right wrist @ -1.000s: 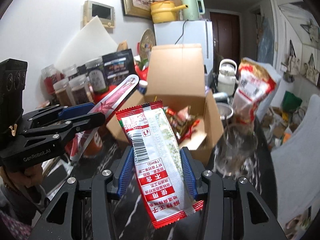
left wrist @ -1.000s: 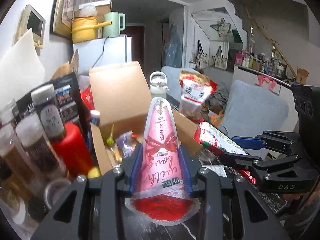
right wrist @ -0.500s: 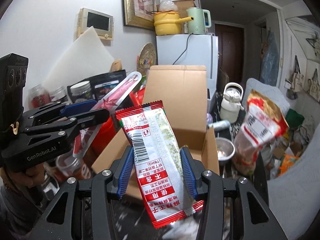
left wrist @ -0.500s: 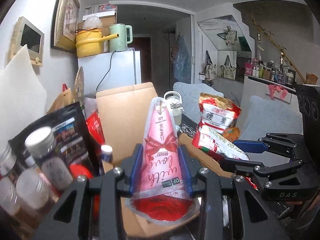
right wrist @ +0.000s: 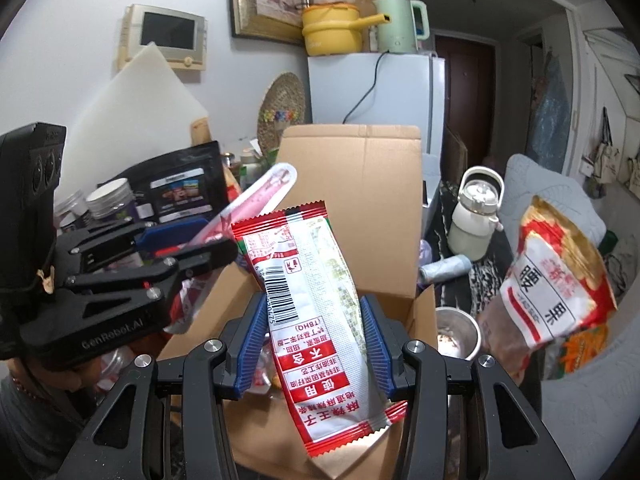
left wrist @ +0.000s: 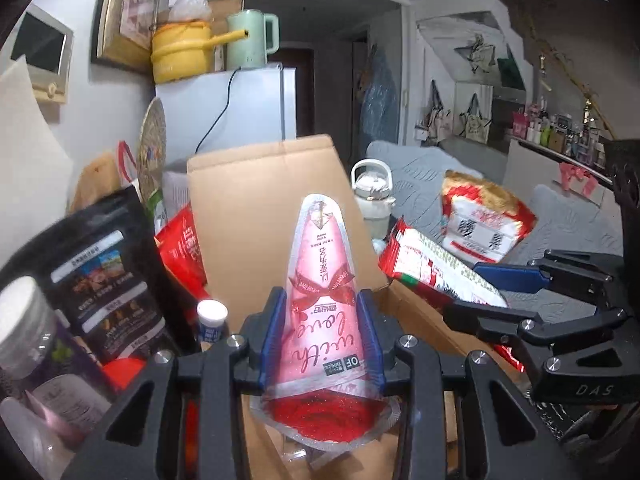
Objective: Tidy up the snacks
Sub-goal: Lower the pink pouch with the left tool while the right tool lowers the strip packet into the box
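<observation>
left claw (left wrist: 320,336): clamped on a pink cone-shaped packet (left wrist: 322,300), tip pointing away, over the open cardboard box (left wrist: 256,216); right claw (right wrist: 314,344): clamped on a red-and-white snack sachet (right wrist: 316,300), held upright above the same box, loose snacks visible inside; the two claws side by side; beyond: black pouch (left wrist: 104,280) and jars (left wrist: 28,320) to the left, red snack bag (right wrist: 556,280) and white kettle (right wrist: 478,216) to the right, fridge (right wrist: 376,92) behind.

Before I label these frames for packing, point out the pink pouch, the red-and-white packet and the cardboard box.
pink pouch (left wrist: 325,300), left wrist view, on its ribbon print.
red-and-white packet (right wrist: 316,320), right wrist view, mid-body beside the barcode.
cardboard box (right wrist: 352,168), right wrist view, on its raised flap.
</observation>
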Action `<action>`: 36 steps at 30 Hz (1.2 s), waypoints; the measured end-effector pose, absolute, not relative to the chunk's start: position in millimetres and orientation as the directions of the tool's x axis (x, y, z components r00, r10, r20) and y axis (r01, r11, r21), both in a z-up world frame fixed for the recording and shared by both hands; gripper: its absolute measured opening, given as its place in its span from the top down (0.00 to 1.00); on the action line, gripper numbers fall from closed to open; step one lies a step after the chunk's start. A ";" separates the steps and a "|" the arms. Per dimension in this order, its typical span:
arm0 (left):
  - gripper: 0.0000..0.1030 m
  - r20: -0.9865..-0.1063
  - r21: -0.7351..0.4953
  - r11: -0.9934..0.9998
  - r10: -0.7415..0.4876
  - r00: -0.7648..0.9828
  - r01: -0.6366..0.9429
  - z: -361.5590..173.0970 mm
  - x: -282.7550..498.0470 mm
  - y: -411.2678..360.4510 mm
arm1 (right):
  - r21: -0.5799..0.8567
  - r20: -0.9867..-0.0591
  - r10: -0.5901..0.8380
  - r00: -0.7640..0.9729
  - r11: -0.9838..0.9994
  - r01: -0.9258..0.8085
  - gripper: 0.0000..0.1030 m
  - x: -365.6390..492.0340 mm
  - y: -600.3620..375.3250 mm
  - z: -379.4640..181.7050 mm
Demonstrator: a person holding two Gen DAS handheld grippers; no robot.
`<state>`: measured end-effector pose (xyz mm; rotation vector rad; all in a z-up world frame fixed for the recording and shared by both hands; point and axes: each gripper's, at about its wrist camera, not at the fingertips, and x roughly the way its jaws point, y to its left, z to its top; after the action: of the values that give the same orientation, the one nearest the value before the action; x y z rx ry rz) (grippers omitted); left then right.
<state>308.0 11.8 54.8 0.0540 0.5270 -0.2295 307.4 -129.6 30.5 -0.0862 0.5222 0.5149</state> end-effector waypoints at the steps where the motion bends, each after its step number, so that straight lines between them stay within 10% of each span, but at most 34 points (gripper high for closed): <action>1: 0.65 -0.514 -0.004 0.974 -0.197 0.835 0.227 51.3 312.6 11.1 | 0.050 -0.503 0.445 0.741 0.871 -0.489 0.55 310.8 -128.8 29.5; 36: 0.65 -0.820 0.011 0.986 -0.086 0.566 0.165 -55.0 386.4 -0.1 | 0.059 -0.757 0.322 0.569 0.900 -0.432 0.55 389.5 -112.2 -67.8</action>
<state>386.4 -0.1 -55.0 0.0894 0.9579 -0.1476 389.5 -112.2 -67.8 -0.1384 0.8587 0.4440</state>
